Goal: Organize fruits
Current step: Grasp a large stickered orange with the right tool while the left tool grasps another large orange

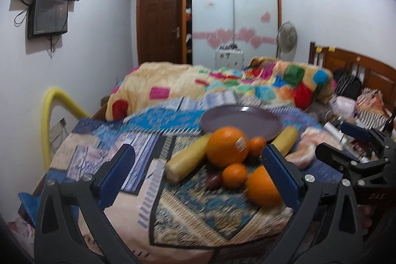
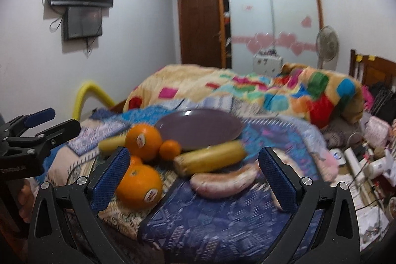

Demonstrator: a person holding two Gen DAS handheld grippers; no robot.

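Left tongs (image 1: 198, 170) stand spread wide, nothing between the blue pads. On the patterned bedspread (image 1: 104, 147) ahead: a purple plate (image 1: 240, 119), bare. Against its near rim lie a large stickered orange (image 1: 226, 146), two yellow bananas (image 1: 186, 160) (image 1: 284, 141), small oranges and another large orange (image 1: 262, 187). Right tongs (image 1: 356, 140) appear at the right edge.

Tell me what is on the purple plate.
Nothing shows on the purple plate; its visible surface is bare. The large orange and a banana in front cover its near rim, so that edge is hidden.
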